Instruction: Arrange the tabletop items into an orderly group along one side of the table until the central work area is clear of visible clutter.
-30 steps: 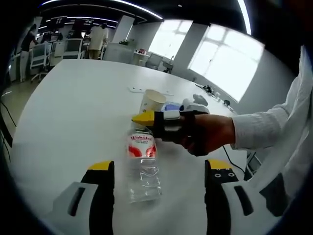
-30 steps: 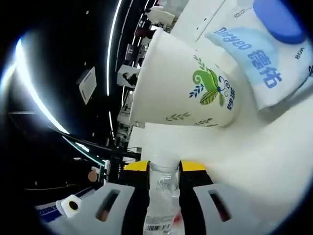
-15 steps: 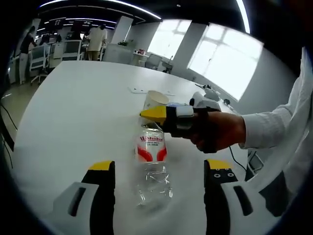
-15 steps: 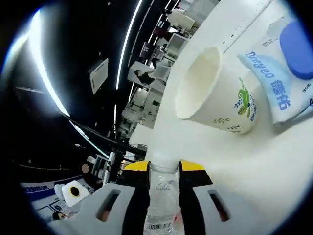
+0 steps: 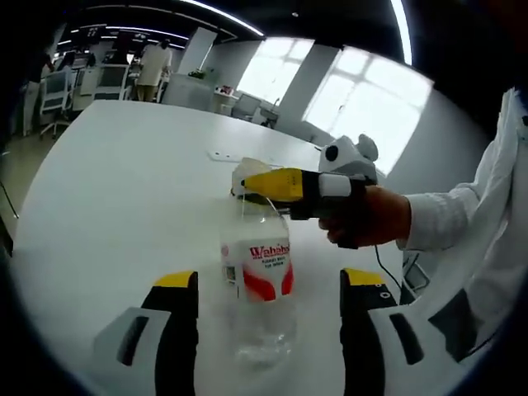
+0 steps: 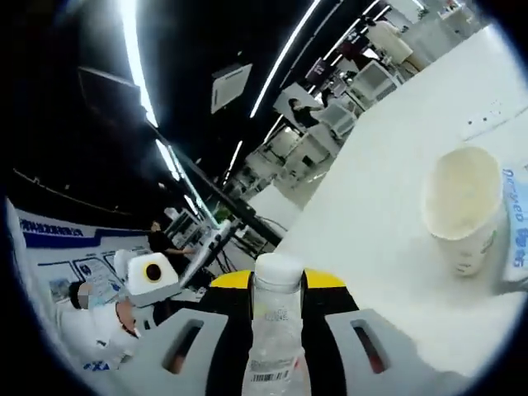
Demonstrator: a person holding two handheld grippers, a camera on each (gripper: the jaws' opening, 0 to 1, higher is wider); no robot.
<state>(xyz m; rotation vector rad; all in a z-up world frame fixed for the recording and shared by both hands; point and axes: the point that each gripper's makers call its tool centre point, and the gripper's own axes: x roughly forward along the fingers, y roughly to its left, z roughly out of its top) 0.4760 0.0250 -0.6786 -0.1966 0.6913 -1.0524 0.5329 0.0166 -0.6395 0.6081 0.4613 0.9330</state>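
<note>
While right gripper (image 6: 276, 289) clamps bottle (image 6: 275, 330), cup (image 6: 462, 214) apart, bare table (image 5: 124, 181).

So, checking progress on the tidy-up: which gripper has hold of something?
The right gripper: shut on the water bottle at its neck. The left gripper is open.

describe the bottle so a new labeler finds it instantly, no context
Start from the big white table and look near its middle, just ahead of the left gripper. The clear plastic bottle stands there, the right gripper shut on its neck. Unlike the white paper cup behind it, it is see-through, with a red-and-white label and a white cap.
</note>
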